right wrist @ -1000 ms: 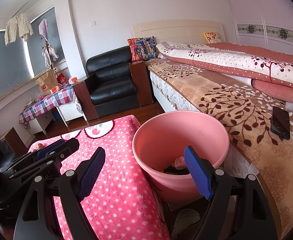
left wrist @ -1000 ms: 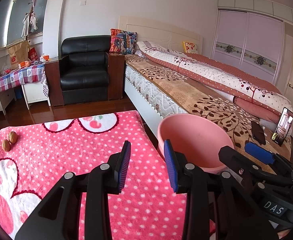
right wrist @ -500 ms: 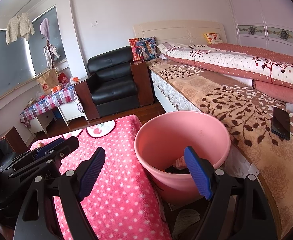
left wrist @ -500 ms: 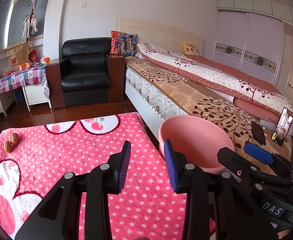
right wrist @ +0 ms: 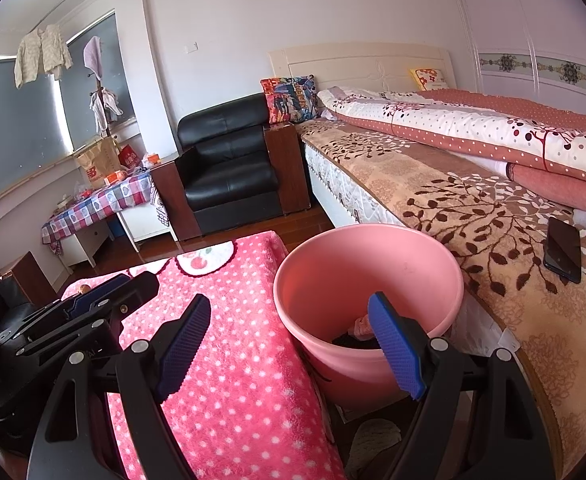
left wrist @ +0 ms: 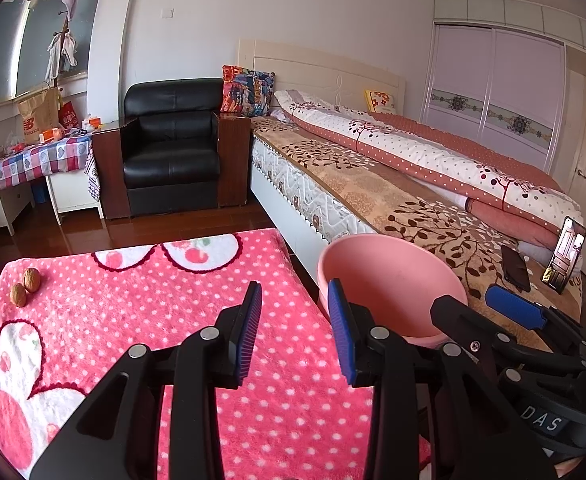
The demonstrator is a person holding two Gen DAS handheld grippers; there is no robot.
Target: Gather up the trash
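A: Left claw [left wrist: 295,320] hangs over the pink polka-dot fleece cover on the counter [left wrist: 141,320], blue pads apart with a moderate gap, nothing between them. Right claw [right wrist: 289,344] spread wider, also empty, its right finger over the mouth of the round pink plastic bin [right wrist: 367,280].

B: Trash?

A: Some dark and pinkish scraps lie at the bin's bottom, below the right claw; what they are, I cannot tell. Two brown walnuts [left wrist: 25,286] sit together far ahead and left of the left claw, near the cover's far corner, well apart from the bin.

B: Step in hand?

A: Between pickups, I'd judge. Nothing held, the walnuts untouched.

B: Next?

A: If those count as trash, the left claw needs a long reach forward-left, then a descent to straddle one. Round shells on plush may roll; close squarely across the middle.
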